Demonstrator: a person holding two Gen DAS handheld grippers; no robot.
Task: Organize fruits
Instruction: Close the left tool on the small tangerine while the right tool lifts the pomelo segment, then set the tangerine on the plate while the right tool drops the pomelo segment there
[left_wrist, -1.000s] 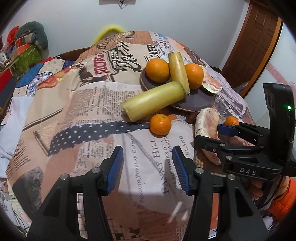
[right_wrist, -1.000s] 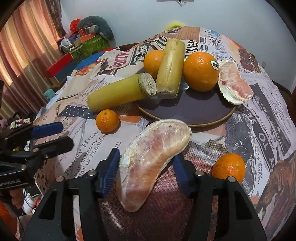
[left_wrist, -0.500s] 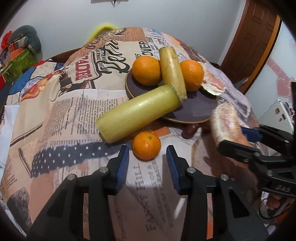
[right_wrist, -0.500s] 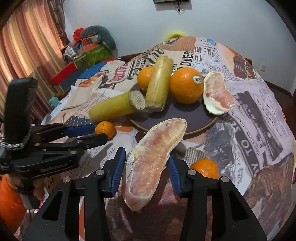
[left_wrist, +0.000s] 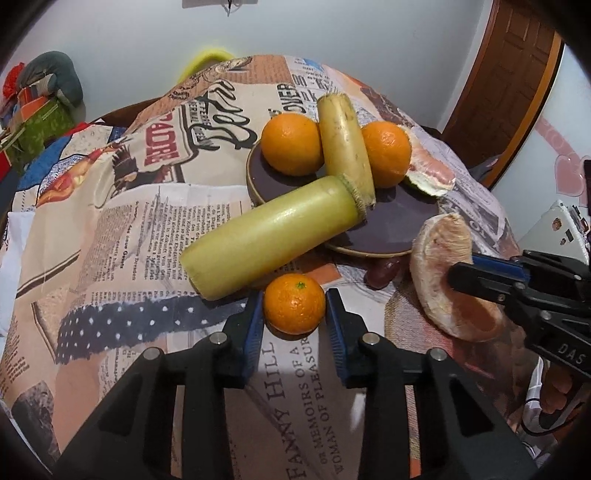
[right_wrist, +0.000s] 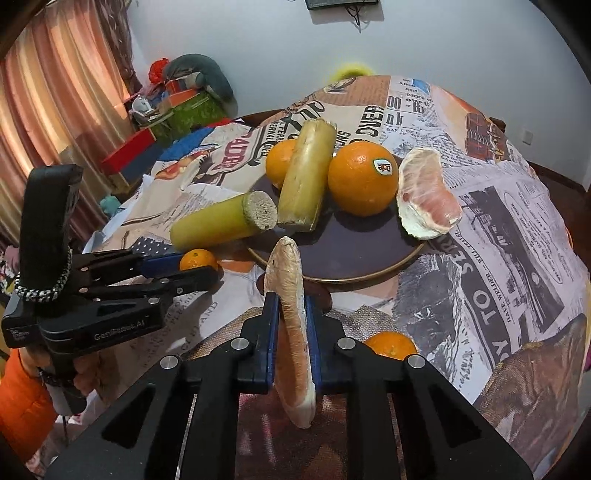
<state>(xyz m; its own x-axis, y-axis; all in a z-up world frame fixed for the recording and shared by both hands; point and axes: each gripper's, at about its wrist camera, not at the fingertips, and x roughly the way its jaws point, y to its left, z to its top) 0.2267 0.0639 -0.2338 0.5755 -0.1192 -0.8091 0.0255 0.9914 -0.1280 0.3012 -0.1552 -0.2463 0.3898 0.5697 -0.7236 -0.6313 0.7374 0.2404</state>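
Observation:
My left gripper (left_wrist: 294, 306) is shut on a small mandarin (left_wrist: 294, 307) that rests on the tablecloth, in front of a yellow-green cane piece (left_wrist: 273, 236). My right gripper (right_wrist: 291, 325) is shut on a peeled pomelo segment (right_wrist: 291, 317) and holds it on edge above the cloth, just short of the dark round plate (right_wrist: 354, 254). The plate holds two oranges (right_wrist: 364, 182), a second cane piece (right_wrist: 304, 177) and another pomelo segment (right_wrist: 424, 199). The held segment also shows in the left wrist view (left_wrist: 447, 273).
Another small mandarin (right_wrist: 391, 345) lies on the cloth right of my right gripper. A dark reddish fruit (left_wrist: 382, 273) sits by the plate's near rim. The table is round, with cluttered boxes (right_wrist: 173, 110) beyond its left edge.
My left gripper moved forward and closed on the small mandarin. My right gripper closed on the pomelo segment, lifted it and turned it on edge.

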